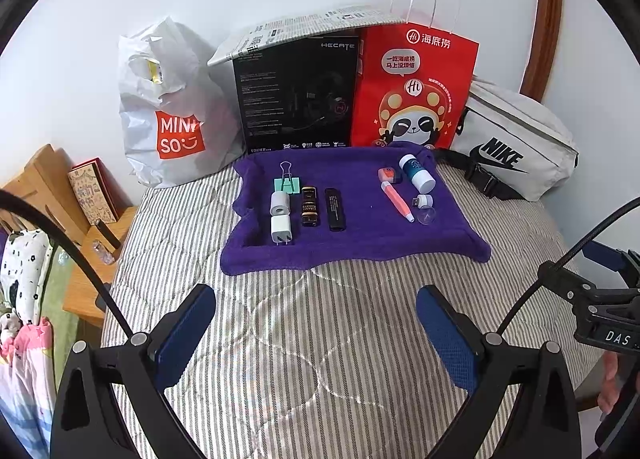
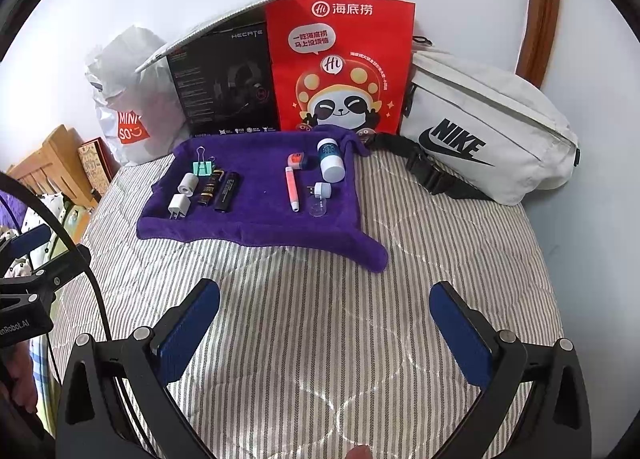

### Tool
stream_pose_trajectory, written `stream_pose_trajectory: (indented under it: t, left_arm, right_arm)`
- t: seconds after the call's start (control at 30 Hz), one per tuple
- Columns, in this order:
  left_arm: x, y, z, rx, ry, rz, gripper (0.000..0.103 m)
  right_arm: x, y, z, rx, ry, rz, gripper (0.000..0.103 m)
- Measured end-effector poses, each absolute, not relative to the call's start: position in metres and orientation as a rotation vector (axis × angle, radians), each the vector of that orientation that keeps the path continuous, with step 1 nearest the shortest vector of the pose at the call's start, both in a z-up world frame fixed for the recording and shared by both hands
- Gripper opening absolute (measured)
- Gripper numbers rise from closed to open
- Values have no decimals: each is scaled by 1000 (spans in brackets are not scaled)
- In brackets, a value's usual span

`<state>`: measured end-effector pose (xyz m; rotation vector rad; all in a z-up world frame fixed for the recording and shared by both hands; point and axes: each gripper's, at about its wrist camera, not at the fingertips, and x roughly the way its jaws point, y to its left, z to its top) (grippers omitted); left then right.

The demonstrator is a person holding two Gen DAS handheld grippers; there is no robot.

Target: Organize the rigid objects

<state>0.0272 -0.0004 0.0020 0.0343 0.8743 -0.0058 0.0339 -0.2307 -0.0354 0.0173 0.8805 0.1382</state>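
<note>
Red paper bag (image 1: 412, 87), black box (image 1: 298, 93) & Nike bag (image 2: 486, 123) crowd behind purple towel (image 1: 352, 235).

towel (image 1: 360, 243) purple | bedspread (image 1: 320, 339) — grey-white stripes | paper bag (image 1: 416, 99) — red

bright, even daylight fills both fisheye views; shadows are soft and faint. heavy barrel distortion bends the edges, black vignette in the corners. focus is sharp centrally, no glare.
</note>
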Motion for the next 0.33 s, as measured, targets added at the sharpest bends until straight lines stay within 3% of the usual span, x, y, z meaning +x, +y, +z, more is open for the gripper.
stream_pose_trajectory:
  t: [0.33]
  left_arm:
    - [29, -2, 2, 35, 868, -12, 101]
  right_arm:
    - [35, -231, -38, 19, 884, 139, 103]
